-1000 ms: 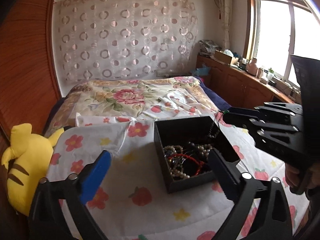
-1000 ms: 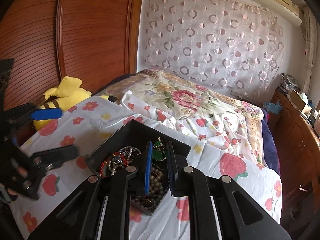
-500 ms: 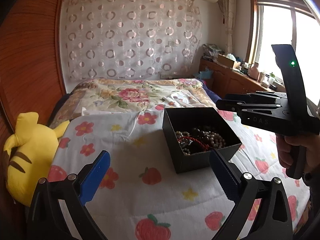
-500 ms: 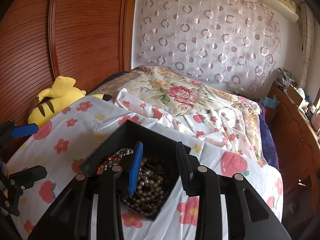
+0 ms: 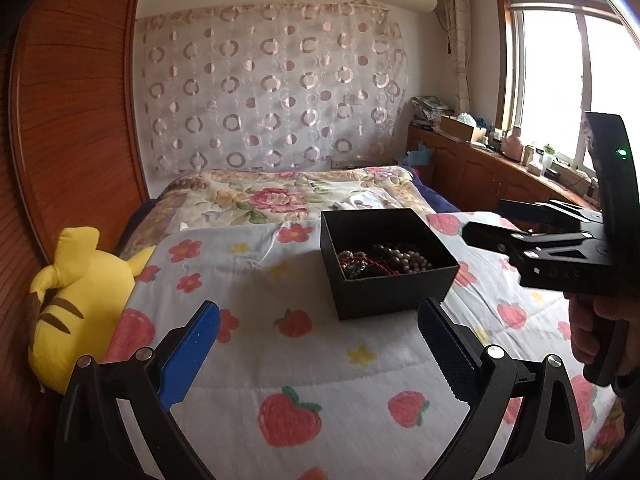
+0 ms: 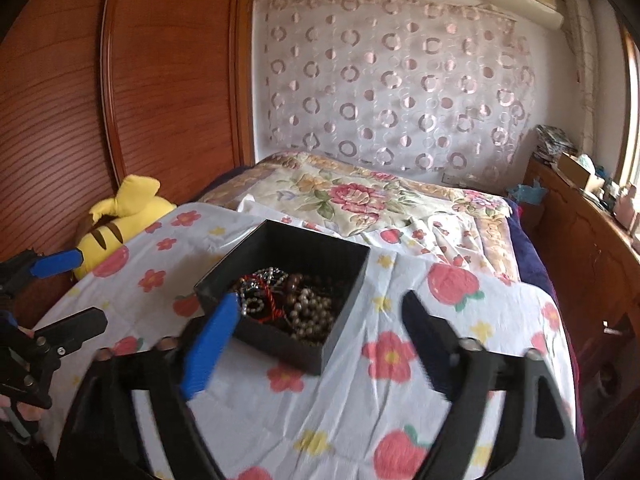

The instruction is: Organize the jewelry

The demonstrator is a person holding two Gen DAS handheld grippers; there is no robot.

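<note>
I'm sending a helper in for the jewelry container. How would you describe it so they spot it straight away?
Start at the bed with the strawberry-and-flower sheet, near the wooden headboard. On that sheet sits an open, lidless black box heaped with bead strands and a red cord. It is the only dark, square-edged thing there; the yellow striped plush toy lies off beside the headboard.

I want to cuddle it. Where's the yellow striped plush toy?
In both views the yellow striped plush toy lies at the bed's left edge, against the wooden headboard.
</note>
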